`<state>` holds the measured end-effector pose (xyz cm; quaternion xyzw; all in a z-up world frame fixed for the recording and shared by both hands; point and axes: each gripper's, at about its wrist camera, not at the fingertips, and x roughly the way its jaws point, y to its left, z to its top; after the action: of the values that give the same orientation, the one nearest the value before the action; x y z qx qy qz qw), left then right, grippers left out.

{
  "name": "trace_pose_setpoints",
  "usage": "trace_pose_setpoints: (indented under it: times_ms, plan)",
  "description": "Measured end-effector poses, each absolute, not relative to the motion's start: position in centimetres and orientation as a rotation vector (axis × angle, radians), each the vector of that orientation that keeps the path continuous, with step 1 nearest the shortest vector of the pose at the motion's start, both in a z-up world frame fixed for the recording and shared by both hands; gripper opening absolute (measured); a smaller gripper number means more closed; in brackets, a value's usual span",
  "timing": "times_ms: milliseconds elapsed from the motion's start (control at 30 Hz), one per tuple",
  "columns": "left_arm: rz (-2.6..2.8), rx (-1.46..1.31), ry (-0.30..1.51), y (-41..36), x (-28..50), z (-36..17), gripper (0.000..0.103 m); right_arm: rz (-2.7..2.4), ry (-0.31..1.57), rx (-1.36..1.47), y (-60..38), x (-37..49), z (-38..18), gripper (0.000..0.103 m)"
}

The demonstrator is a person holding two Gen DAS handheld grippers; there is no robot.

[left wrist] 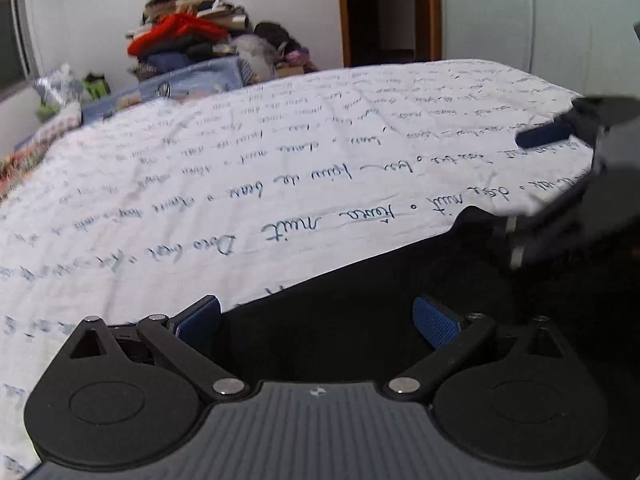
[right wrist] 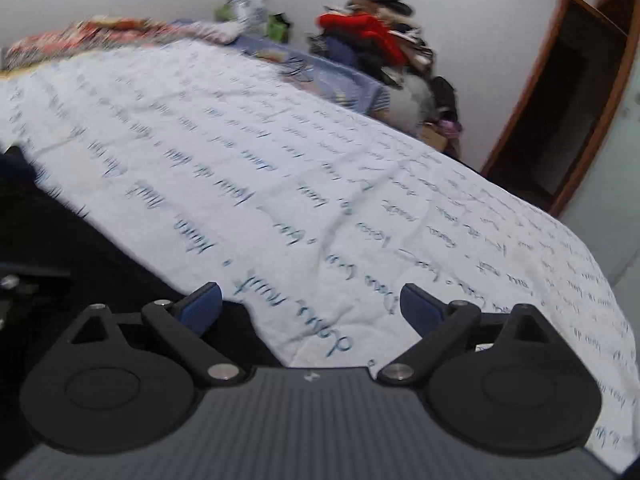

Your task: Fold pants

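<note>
The black pants [left wrist: 360,312] lie on the white bed sheet with blue handwriting [left wrist: 280,160], in the lower right of the left wrist view. My left gripper [left wrist: 316,320] is open, its blue pads spread just above the pants' edge, holding nothing. My right gripper [left wrist: 568,136] shows at the right edge of that view, over the pants; its jaws look apart. In the right wrist view the right gripper [right wrist: 310,306] is open and empty over the sheet [right wrist: 320,160], with the pants [right wrist: 80,248] at the lower left.
A pile of clothes with a red garment [left wrist: 188,36] stands at the back by the wall, on a blue box [left wrist: 192,80]. A dark doorway with a wooden frame [right wrist: 560,112] is at the right. Patterned bedding [right wrist: 80,36] lies at the far left.
</note>
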<state>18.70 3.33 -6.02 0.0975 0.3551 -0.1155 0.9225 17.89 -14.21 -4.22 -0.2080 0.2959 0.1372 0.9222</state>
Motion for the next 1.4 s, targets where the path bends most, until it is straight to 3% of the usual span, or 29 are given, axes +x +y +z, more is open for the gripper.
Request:
trace_pose_setpoints:
  times_ms: [100,200,333,667,1400]
  plan:
    - [-0.219,0.174,0.771,3.2,19.7,-7.0,0.103,0.247,0.669,-0.513,-13.2,19.0,-6.4,0.103]
    - [-0.217,0.157,0.756,3.4,19.0,-6.4,0.103,0.219,0.688,-0.391,-14.1,19.1,-5.9,0.103]
    - [-0.207,0.190,0.758,3.1,18.3,-6.4,0.103,0.245,0.602,-0.432,-14.3,14.6,-3.7,0.103]
    - [-0.149,0.216,0.754,1.8,16.9,-5.9,0.103,0.339,0.641,-0.435,-15.1,4.6,-4.4,0.103]
    - [-0.253,0.295,0.746,-7.0,13.8,-4.9,0.103,0.231,0.682,-0.182,-24.2,-0.3,-5.5,0.103]
